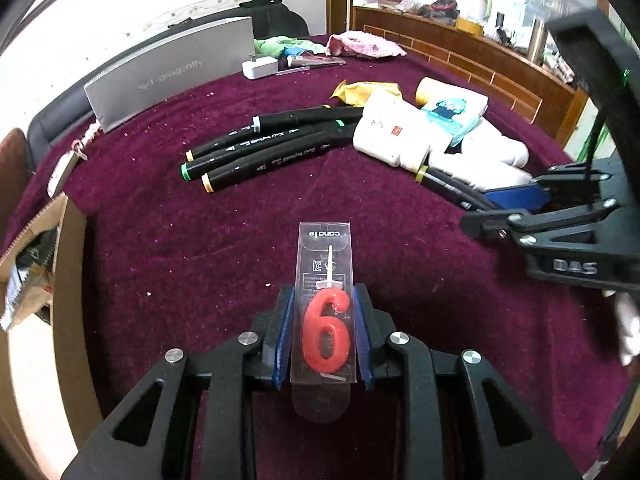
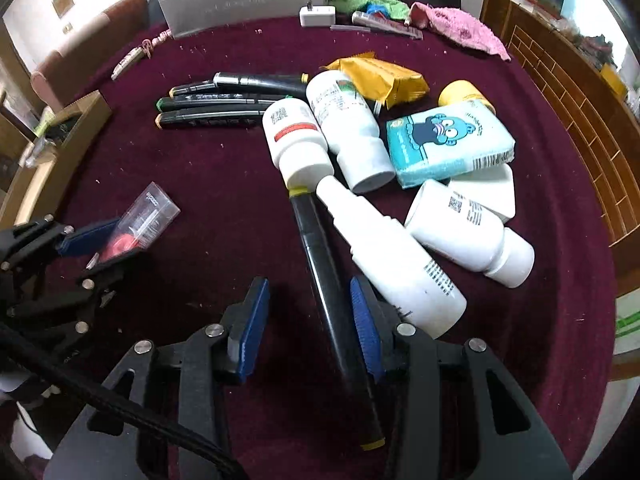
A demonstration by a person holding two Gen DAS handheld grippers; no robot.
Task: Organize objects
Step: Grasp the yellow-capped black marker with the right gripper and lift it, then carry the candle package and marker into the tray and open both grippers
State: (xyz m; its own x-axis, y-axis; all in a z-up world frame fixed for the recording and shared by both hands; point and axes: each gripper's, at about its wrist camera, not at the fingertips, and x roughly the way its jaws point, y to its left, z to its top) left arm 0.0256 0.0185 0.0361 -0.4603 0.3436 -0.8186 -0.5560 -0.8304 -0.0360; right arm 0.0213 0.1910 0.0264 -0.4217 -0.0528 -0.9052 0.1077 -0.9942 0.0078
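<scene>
My left gripper (image 1: 324, 306) is shut on a clear candle packet (image 1: 325, 264) with a red "6" candle inside, held above the maroon tablecloth (image 1: 200, 248). The right wrist view shows the same packet (image 2: 148, 216) in the left gripper (image 2: 100, 246). My right gripper (image 2: 308, 300) stands open around a black marker (image 2: 320, 256) with yellow ends. The marker lies close against the right pad, and the left pad is well apart from it. A white spray bottle (image 2: 400, 264) lies just right of that marker. The right gripper (image 1: 500, 210) also appears at the right edge of the left wrist view.
Three more black markers (image 1: 260, 152) lie side by side mid-table. White bottles (image 2: 348, 132), a blue tissue pack (image 2: 444, 140) and a yellow pouch (image 2: 380, 76) crowd the right. A cardboard box (image 1: 60, 260) stands left, a grey box (image 1: 172, 72) and pink cloth (image 1: 364, 44) behind.
</scene>
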